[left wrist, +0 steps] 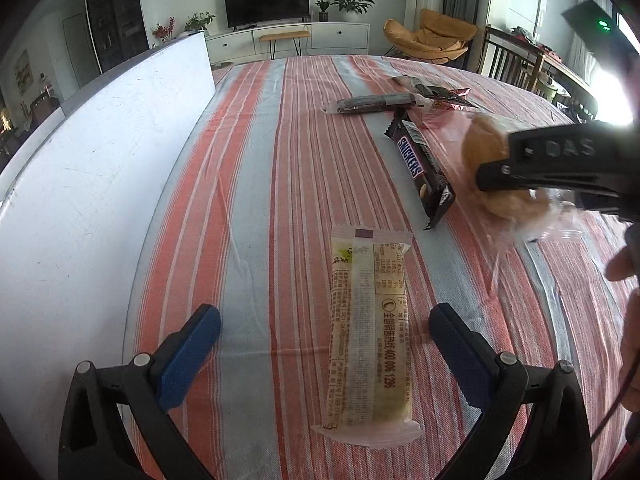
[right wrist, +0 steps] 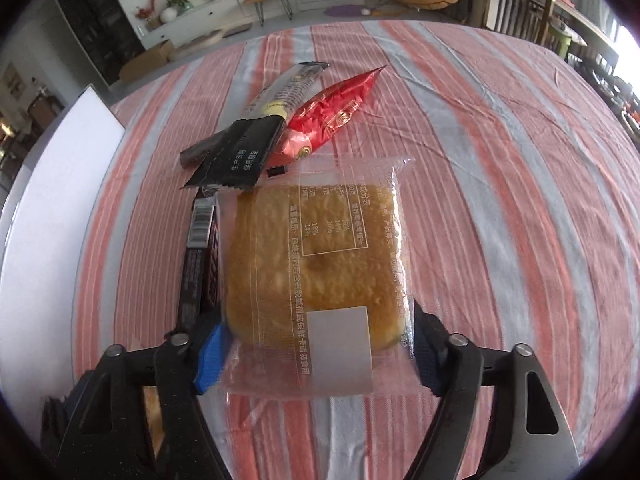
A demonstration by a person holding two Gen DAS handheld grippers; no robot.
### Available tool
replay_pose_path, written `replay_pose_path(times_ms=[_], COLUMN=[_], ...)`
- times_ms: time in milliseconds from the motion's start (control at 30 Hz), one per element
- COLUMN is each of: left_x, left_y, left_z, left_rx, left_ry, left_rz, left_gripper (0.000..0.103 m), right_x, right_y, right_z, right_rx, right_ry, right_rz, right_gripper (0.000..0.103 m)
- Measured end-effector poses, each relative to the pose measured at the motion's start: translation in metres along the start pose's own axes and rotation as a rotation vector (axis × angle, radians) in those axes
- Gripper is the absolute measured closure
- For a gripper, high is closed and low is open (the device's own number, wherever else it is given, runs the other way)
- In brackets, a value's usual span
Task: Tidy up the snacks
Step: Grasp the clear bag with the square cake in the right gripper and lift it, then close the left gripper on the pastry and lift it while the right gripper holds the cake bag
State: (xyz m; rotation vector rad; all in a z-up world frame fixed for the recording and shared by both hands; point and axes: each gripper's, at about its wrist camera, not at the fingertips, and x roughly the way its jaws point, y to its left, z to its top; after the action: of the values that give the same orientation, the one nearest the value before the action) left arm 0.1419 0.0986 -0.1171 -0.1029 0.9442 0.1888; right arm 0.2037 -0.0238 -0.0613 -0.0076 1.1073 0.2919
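Note:
My right gripper [right wrist: 316, 356] is shut on a clear-wrapped round bread [right wrist: 316, 264] and holds it above the striped cloth; it also shows in the left wrist view [left wrist: 486, 148], blurred. My left gripper [left wrist: 324, 332] is open, its blue pads on either side of a long pale wrapped cake [left wrist: 370, 332] lying on the cloth. A Snickers bar [left wrist: 418, 166] lies beyond it; its edge shows left of the bread [right wrist: 200, 264]. Farther off lie a dark bar [left wrist: 372, 104], a black packet [right wrist: 240, 156], a red packet [right wrist: 332, 116] and a grey-and-yellow packet [right wrist: 284, 92].
A white box wall [left wrist: 100, 184] stands along the left side of the table, seen also in the right wrist view [right wrist: 60, 184]. The striped tablecloth [left wrist: 260, 160] covers the table. Chairs [left wrist: 516, 60] and a TV unit [left wrist: 280, 36] stand beyond the far edge.

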Motion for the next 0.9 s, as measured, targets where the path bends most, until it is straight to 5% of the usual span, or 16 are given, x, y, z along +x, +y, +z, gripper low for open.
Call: replay_pose_path(times_ms=[267, 467, 900], left_x=[0.0, 0.0, 0.0], left_y=[0.0, 0.0, 0.0], left_z=[0.0, 0.0, 0.0], left_rx=[0.0, 0.0, 0.0], left_ry=[0.0, 0.0, 0.0], left_rz=[0.001, 0.0, 0.001], left_gripper=[0.0, 0.0, 0.0], right_x=[-0.066, -0.051, -0.045], right_y=[-0.057, -0.091, -0.081], right_z=[-0.054, -0.088, -0.098], right_rx=[0.054, 0.136, 0.072], right_ry=[-0.142, -0.161, -0.19], right_rz=[-0.067, -0.088, -0.193], right_gripper=[0.029, 0.026, 0.017])
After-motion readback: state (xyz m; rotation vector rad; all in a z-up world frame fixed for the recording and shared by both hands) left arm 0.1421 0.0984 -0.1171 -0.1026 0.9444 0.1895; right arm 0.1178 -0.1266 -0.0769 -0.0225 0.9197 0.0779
